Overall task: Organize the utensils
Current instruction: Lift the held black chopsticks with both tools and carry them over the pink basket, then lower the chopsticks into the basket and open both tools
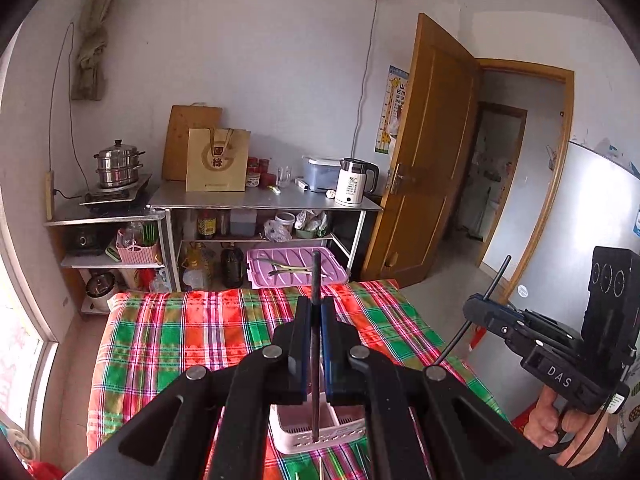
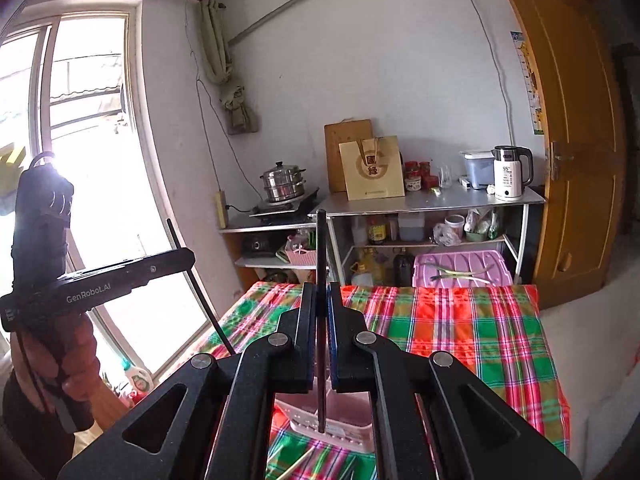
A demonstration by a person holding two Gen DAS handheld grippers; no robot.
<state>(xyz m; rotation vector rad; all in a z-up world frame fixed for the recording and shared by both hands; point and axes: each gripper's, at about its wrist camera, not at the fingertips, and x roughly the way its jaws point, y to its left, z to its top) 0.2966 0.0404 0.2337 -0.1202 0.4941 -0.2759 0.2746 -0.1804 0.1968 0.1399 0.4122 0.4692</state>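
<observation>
Black chopstick [image 1: 316, 344] clamped upright between closed pads of left gripper [image 1: 316, 312], tip poking above the fingers, lower end hanging over pink holder [image 1: 316, 436] on the plaid cloth [image 1: 168, 344]. Second black chopstick [image 2: 321, 320] pinched the same way in right gripper [image 2: 321, 304], likewise closed on it and hanging above the holder [image 2: 340, 416]. Vertical hold probably meant to let each stick drop end-first into a slot; judged mid-carry, neither stick yet seated. Holder directly below and just ahead of both claws, near the cloth's close edge. Pale sticks [image 2: 298, 464] lying loose on the cloth beside the holder, likely waiting their turn. Right gripper also visible from the left camera at far right, stick crossing its fingers at a slant, hand [image 1: 548, 428] on the trigger. Beyond the cloth: lilac tray [image 1: 296, 268] with cutlery, steel shelf [image 1: 264, 200] with kettle [image 1: 354, 182], steamer pot [image 1: 119, 164], open wooden door [image 1: 432, 152].
</observation>
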